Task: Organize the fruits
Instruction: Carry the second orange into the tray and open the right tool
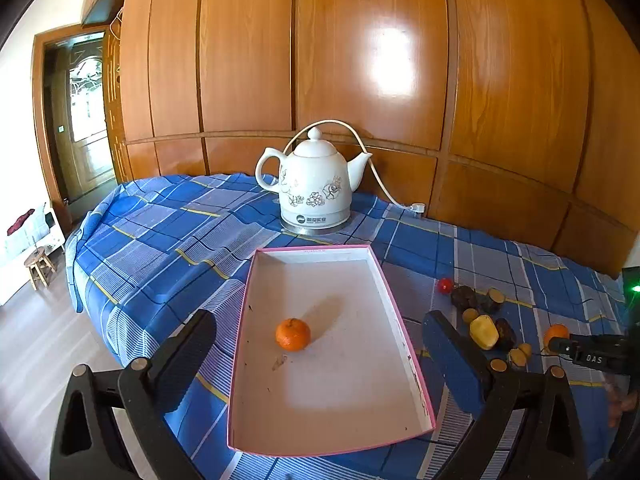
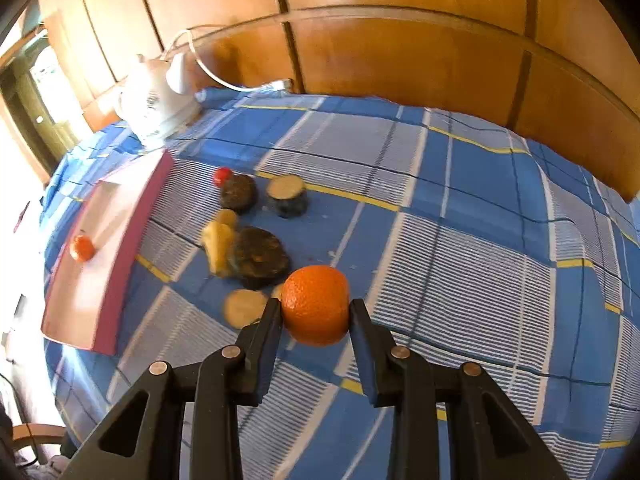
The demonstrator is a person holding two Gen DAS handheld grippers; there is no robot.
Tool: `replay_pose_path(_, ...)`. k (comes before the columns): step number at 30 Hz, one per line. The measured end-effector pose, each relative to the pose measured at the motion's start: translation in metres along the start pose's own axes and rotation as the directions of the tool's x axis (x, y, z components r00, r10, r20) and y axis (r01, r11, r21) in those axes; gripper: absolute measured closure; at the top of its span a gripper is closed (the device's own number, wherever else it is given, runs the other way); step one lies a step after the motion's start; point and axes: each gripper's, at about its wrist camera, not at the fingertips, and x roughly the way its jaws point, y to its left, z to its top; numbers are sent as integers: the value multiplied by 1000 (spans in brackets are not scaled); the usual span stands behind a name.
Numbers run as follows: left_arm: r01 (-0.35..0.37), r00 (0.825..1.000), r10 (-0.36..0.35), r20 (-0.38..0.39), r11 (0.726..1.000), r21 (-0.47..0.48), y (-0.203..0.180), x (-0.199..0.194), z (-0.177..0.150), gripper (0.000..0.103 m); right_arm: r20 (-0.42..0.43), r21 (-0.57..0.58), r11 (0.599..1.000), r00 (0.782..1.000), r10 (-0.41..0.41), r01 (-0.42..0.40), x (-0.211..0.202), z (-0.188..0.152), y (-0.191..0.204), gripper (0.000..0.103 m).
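Gripping: we see the right gripper [image 2: 316, 306] clamped on an orange [image 2: 316, 304], its pads pressed to both sides; the fruit hangs clear of the blue checked cloth [image 2: 460, 248]
Left gripper [image 1: 320, 334]: jaws wide apart, nothing between them; it hovers over the pink-rimmed tray [image 1: 394, 296]
Tray: a small tangerine [image 1: 293, 334] lies alone inside
Cloth: dark and yellow pieces (we cannot tell what kind) and a red cherry tomato [image 2: 222, 175] lie just beside the tray
Background: a white kettle [image 1: 314, 184]

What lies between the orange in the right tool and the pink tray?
The right wrist view shows the orange separated from the pink tray by a cluster of dark and yellow fruit pieces on the checked cloth.
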Motion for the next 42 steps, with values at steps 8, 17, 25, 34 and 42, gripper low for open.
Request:
replay_pose_path(8, 1, 1000, -1, -23, 1000, -7, 5, 7, -6, 0, 6, -87, 982, 986, 167, -166, -5, 9, 66, 69)
replay_pose_path(17, -42, 998, 39, -58, 998, -56, 36, 17, -15, 0, -83, -228, 932, 960, 269, -281, 30, 22, 166, 69)
replay_pose_path(25, -113, 989, 99, -113, 986, -122, 77, 28, -30, 0, -167, -307, 916, 962, 215, -258, 75, 23, 216, 68)
replay_pose_path(34, -80, 988, 68, -138, 993, -89, 70, 36, -39, 0, -153, -310, 919, 967, 205, -244, 76, 22, 216, 64)
replay_pose_path(42, 0, 987, -6, -159, 999, -39, 46, 36, -41, 0, -83, -291, 936, 980, 183, -199, 41, 20, 186, 64)
